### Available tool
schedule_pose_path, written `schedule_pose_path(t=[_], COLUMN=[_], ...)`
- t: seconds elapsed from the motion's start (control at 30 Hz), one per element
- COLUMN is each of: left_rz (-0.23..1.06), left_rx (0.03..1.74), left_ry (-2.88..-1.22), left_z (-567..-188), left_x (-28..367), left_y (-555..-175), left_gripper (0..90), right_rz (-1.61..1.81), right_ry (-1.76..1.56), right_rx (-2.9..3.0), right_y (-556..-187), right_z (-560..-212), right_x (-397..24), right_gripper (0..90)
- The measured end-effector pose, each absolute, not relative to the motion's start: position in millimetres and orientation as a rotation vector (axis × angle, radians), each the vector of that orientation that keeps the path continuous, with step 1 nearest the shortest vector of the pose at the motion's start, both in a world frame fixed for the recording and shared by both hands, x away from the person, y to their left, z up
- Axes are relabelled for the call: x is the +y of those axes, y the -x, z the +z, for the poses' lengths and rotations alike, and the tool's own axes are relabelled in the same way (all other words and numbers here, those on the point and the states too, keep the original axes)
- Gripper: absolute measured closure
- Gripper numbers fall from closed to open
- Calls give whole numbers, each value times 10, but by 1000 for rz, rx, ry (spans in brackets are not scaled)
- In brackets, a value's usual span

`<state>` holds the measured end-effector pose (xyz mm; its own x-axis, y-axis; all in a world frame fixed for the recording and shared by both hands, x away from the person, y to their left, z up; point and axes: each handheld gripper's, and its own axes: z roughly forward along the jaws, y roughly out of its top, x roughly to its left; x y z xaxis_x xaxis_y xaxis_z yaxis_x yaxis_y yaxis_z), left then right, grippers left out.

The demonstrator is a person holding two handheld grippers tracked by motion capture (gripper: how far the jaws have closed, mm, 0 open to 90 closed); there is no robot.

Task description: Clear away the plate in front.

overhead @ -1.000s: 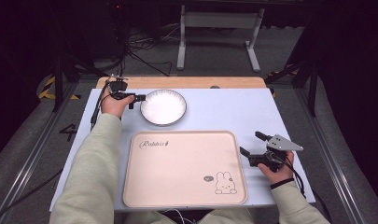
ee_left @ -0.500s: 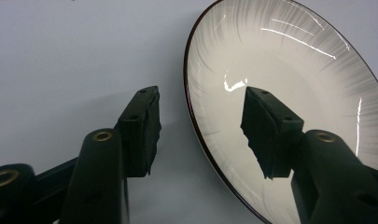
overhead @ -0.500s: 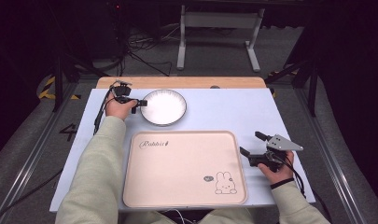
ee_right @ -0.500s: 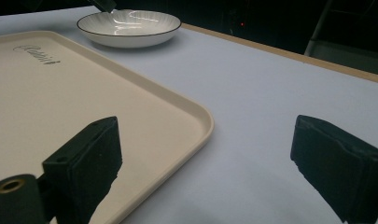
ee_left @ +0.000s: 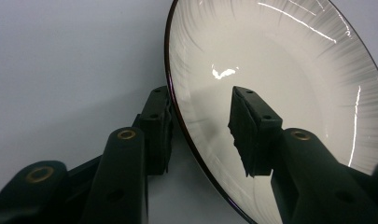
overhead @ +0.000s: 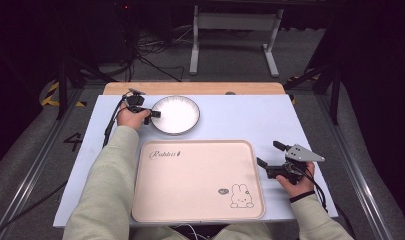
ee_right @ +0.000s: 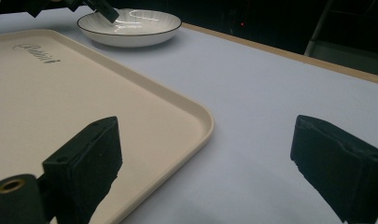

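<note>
A white ribbed plate [overhead: 175, 114] with a dark rim stands at the back left of the table. My left gripper [overhead: 149, 116] straddles its left rim. In the left gripper view [ee_left: 199, 93] one pad sits outside the rim and the other hangs over the plate's [ee_left: 280, 60] inside. The jaws have just been closing, but a gap still shows at the inner pad. My right gripper [overhead: 268, 153] rests open beside the right edge of the cream tray [overhead: 197, 180], its jaws [ee_right: 207, 130] wide over the tray corner [ee_right: 60, 93] with nothing between them.
The tray bears a rabbit drawing [overhead: 240, 196] and lettering [overhead: 165, 154]. A white mat [overhead: 250, 120] covers the table, with a wooden strip [overhead: 195, 88] along its far edge. The plate [ee_right: 130, 25] and left gripper [ee_right: 100, 7] show far off in the right gripper view.
The left gripper has come down and right onto the plate's rim, and its jaws stand narrower. The right hand has stayed in place.
</note>
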<state>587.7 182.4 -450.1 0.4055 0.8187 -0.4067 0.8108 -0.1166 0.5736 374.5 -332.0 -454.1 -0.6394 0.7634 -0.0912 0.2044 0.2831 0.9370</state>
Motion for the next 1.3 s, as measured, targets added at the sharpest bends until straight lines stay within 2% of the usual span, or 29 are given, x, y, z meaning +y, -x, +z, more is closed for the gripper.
schedule_pose_path(t=[0.2, 0.57, 0.77, 0.97, 1.3], left_rz=[1, -70, -34, 13, 100], left_rx=[1392, 1469, 1472, 1388, 1341], left_ry=[-1897, -1756, -1722, -1690, -1720], left_z=[-4537, -4586, -4554, -4397, -4260], left_x=[1850, 1923, 1893, 1821, 1735], left_y=[-5877, -5865, -5848, -5828, -5778], left_gripper=[655, 763, 787, 842, 846], right_rz=[1356, 1352, 1353, 1348, 1343], right_ry=[-868, -871, -871, -871, -867], right_rx=[2018, 2016, 2017, 2017, 2025], right_y=[-3746, -3747, -3748, -3748, -3751], right_z=[-4541, -4542, -4543, -4542, -4542], right_x=[-3321, -3315, -3313, -3311, -3309], right_gripper=[90, 95, 97, 100, 101])
